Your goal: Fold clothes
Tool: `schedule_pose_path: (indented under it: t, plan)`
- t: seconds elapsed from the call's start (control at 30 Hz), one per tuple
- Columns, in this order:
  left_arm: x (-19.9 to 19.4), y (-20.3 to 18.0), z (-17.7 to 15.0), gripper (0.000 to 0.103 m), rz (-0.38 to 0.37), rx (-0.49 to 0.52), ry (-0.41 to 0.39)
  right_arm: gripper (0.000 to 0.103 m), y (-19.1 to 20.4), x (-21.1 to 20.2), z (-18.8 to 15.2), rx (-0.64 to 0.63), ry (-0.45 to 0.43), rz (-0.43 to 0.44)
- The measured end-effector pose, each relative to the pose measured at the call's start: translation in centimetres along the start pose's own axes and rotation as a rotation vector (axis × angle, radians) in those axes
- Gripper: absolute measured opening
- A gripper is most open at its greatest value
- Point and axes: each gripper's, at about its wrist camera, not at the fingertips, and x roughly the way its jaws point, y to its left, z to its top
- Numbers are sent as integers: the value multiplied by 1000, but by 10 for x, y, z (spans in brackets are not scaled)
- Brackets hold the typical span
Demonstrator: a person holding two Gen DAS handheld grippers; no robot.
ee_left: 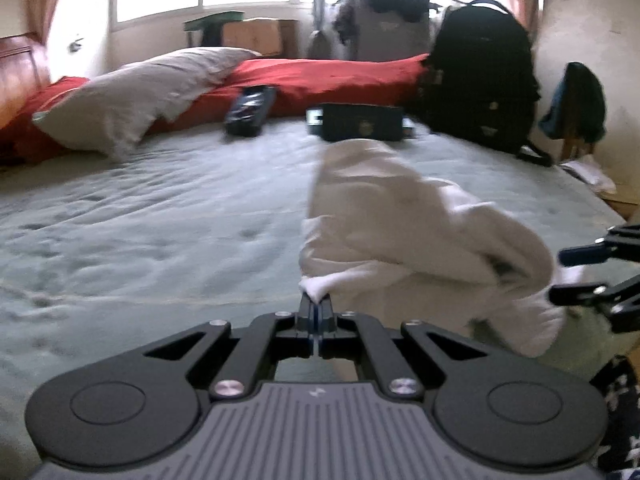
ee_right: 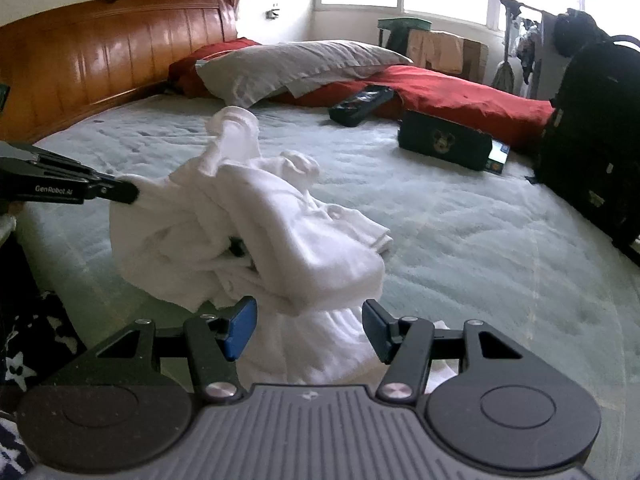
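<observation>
The right wrist view takes in the wooden headboard (ee_right: 108, 48) and the whole rumpled white garment (ee_right: 256, 232) from the side; the left wrist view shows instead a dark jacket (ee_left: 576, 100) hanging on the wall at the right, and the garment (ee_left: 400, 232) end-on. The left gripper (ee_left: 318, 304) has its jaws pressed fully together on a small corner of the white cloth, lifting that edge off the bed (ee_left: 140, 220) (in the right wrist view its fingertip meets the cloth at the left). The right gripper (ee_right: 306, 328) has its jaws partly open, blue pads apart, with a fold of the cloth lying between and below them; no pad presses it. The garment sits bunched near the bed's near edge, its long axis running away toward the grey pillow (ee_right: 296, 64).
</observation>
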Motion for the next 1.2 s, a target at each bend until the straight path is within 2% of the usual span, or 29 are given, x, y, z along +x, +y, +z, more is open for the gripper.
schedule_pose_path:
  t: [0.17, 0.4, 0.53, 0.67, 0.77, 0.87, 0.9, 1.1, 1.2]
  plan:
    - [-1, 27, -6, 0, 60, -30, 27, 64, 3, -2, 10, -21, -9, 13]
    - [3, 48, -20, 2, 67, -51, 77, 64, 5, -1, 19, -33, -9, 19]
    - [5, 56, -29, 11, 29, -79, 112, 64, 6, 3, 18, -34, 6, 25]
    - [-9, 54, -27, 12, -13, -65, 103, 64, 6, 6, 15, -23, 17, 31]
    - [-24, 54, -15, 21, -35, -66, 76, 64, 4, 4, 15, -13, 7, 40]
    - [-29, 53, -1, 37, -59, -56, 36, 64, 3, 0, 16, -8, -12, 52]
    - [-27, 53, 4, 40, -63, -55, 29, 64, 2, -1, 16, -4, -16, 55]
    - [18, 50, 26, 40, -130, -29, 56, 64, -5, -4, 17, 25, -29, 68]
    - [44, 51, 34, 40, -197, -66, 83, 64, -9, -4, 19, 28, -31, 60]
